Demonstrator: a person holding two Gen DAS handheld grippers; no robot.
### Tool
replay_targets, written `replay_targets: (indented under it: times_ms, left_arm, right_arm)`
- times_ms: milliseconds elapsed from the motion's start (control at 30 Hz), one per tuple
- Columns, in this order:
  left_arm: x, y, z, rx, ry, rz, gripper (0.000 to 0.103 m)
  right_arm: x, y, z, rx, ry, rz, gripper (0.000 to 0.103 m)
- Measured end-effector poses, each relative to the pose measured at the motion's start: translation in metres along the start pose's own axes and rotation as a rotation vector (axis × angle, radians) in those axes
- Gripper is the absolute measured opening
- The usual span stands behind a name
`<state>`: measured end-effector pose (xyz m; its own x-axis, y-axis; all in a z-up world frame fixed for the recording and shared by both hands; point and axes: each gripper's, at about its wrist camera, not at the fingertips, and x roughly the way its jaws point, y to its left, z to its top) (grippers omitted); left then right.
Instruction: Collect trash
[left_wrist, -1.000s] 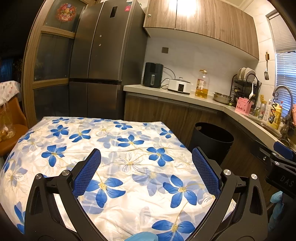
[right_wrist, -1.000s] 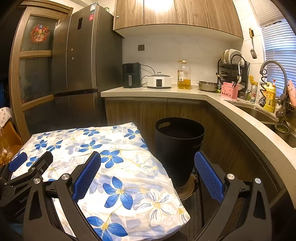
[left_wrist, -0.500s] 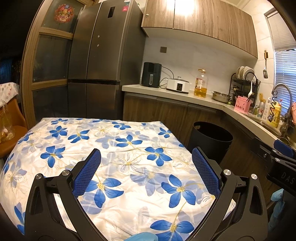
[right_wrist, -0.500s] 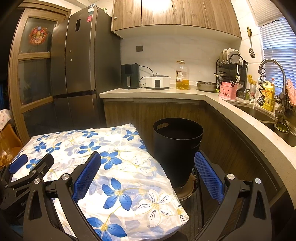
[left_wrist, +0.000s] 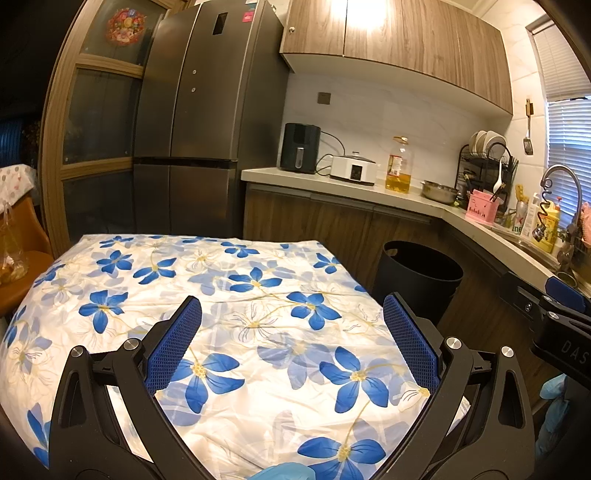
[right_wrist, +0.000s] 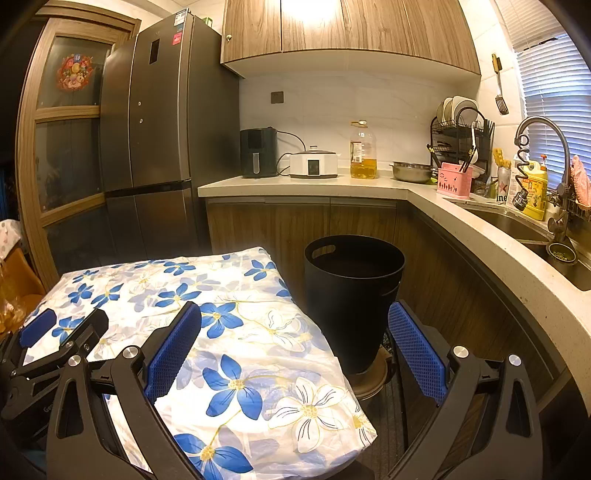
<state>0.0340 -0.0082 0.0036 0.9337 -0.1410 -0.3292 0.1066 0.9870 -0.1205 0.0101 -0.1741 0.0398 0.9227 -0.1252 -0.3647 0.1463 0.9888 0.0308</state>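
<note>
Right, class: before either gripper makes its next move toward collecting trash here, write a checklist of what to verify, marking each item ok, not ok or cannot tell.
1. Left gripper open, nothing held: ok.
2. Right gripper open, nothing held: ok.
3. Bin upright, mouth uncovered: ok.
4. Trash in sight on the tablecloth: not ok, none visible.
5. Bin has room: cannot tell, inside is dark.
6. Grippers apart from each other: ok.

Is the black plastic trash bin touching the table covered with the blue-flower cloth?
Cannot tell. In the right wrist view the black plastic trash bin overlaps the edge of the table's blue-flower cloth, so neither a gap nor contact shows plainly.
</note>
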Motion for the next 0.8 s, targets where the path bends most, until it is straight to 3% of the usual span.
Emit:
replay_targets:
  times_ms: [800]
  left_arm:
    - [0.0003,-0.0055,-0.0013,0.011,0.004,-0.011,0.097]
  right_arm:
    - [-0.0003,-0.0017,-0.0002,0.006,0.000,-0.004,0.097]
